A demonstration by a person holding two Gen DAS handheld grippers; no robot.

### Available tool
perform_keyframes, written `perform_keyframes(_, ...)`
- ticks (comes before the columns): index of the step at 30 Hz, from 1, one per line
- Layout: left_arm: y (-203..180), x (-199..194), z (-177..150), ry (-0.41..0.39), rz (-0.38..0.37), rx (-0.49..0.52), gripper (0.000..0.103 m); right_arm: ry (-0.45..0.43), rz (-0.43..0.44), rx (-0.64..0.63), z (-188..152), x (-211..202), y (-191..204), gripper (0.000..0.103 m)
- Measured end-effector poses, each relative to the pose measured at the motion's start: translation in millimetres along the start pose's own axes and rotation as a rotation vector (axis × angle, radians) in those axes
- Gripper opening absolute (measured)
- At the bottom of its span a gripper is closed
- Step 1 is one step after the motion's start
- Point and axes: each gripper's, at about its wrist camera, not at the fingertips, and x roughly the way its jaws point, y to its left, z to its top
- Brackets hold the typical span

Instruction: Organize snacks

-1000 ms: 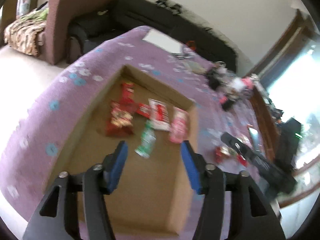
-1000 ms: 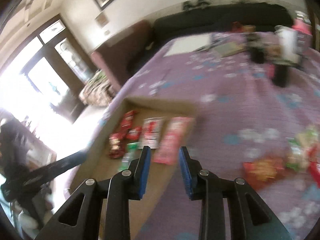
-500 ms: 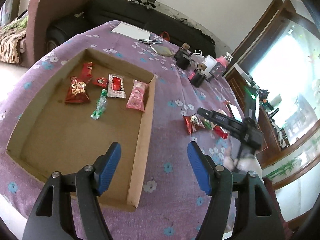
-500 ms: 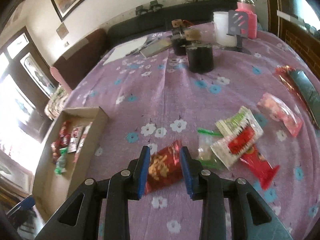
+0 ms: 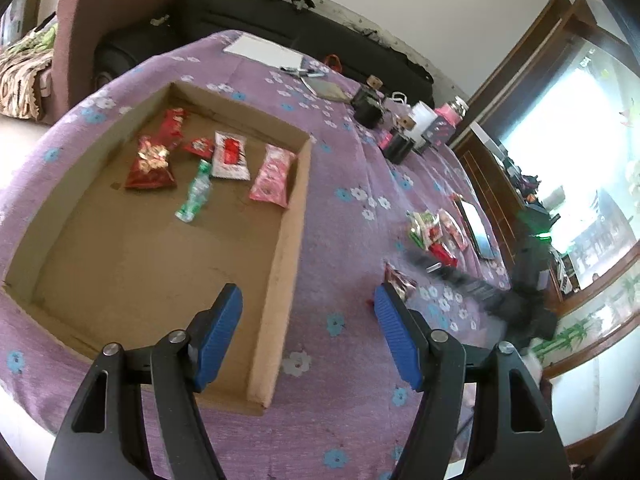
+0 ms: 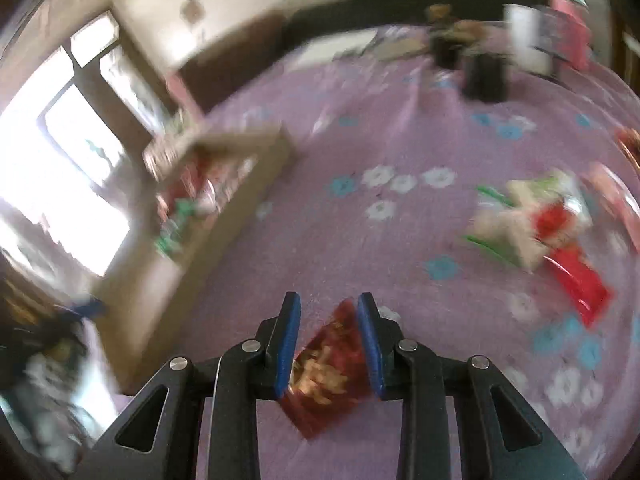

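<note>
A shallow cardboard box point(image 5: 288, 248) lies on the purple flowered cloth. It holds several snacks, among them a red packet point(image 5: 150, 164), a white-and-red one point(image 5: 230, 156), a pink one point(image 5: 272, 176) and a green one point(image 5: 196, 196). My left gripper point(image 5: 308, 296) hangs open and empty over the box's near right wall. A dark red snack packet point(image 6: 328, 368) lies flat on the cloth, also seen as the red packet point(image 5: 398, 282). My right gripper point(image 6: 328, 302) is low over it. Its jaws stand narrow and are closing slightly, the packet between the pads, which are not visibly squeezing it. More loose snacks point(image 6: 532, 224) lie to the right.
Black jars point(image 5: 368, 104), a white tub point(image 5: 424, 116) and a pink bottle point(image 5: 452, 110) stand at the far side. Paper point(image 5: 264, 50) and pens lie beyond the box. A dark flat tablet point(image 5: 476, 228) rests near the table's right edge, and a sofa stands behind.
The right gripper swung away from the box, crossed the cloth and sank onto the dark red packet, which now sits between its fingers. The left gripper shifted right over the box wall and opened wider.
</note>
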Motion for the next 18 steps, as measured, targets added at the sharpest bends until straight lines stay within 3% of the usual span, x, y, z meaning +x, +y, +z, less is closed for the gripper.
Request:
perform_keyframes(3, -11, 3, -4, 0.010, -0.021, 0.026, 0.068, -0.129, -0.074, 0.100, 0, -46, -41, 0.032)
perform_keyframes(5, -20, 6, -7, 0.015, -0.038, 0.046, 0.068, -0.174, -0.158, 0.131, 1, -63, -64, 0.044)
perform_keyframes(10, -35, 18, -15, 0.056, -0.046, 0.076, 0.068, -0.178, -0.254, 0.222, -2, -67, -113, 0.047)
perform_keyframes(15, -48, 23, -21, 0.075, -0.028, 0.119, 0.068, -0.177, -0.275, 0.235, -2, -46, -121, 0.047)
perform_keyframes(18, -55, 26, -24, 0.083, -0.021, 0.146, 0.068, -0.172, -0.302, 0.187, 4, -32, -115, 0.052)
